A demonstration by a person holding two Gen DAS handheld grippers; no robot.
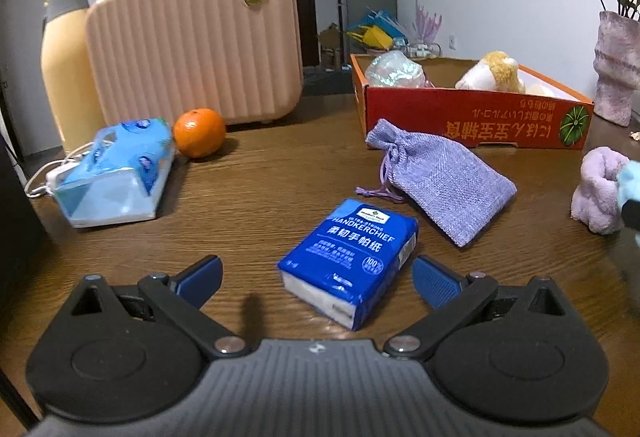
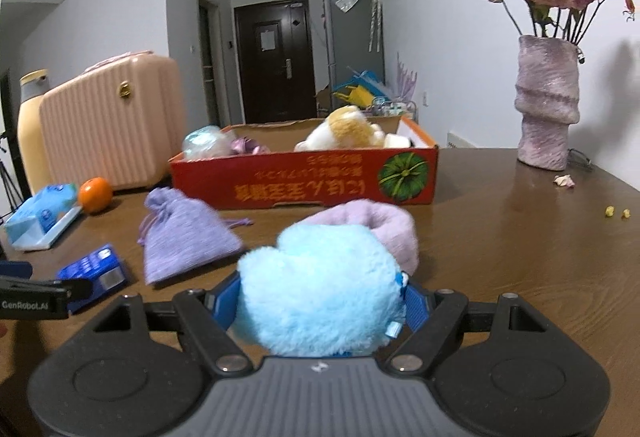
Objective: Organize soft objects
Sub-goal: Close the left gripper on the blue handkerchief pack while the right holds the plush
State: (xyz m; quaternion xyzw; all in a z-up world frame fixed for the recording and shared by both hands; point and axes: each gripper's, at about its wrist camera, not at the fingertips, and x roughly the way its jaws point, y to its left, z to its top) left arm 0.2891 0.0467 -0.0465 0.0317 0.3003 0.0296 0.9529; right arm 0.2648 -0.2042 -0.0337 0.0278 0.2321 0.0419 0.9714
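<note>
Gripping a squashy, light blue plush heart (image 2: 320, 285) in our right jaws; left jaws spread wide around the firmer tissue pack (image 1: 348, 261) on the desk (image 1: 260, 173).

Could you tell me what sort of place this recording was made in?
Most likely a lived-in flat, not a lab: a wooden table with a vase of dried roses, a dark front door at the end of a hallway, and a grey fridge beside it.
</note>
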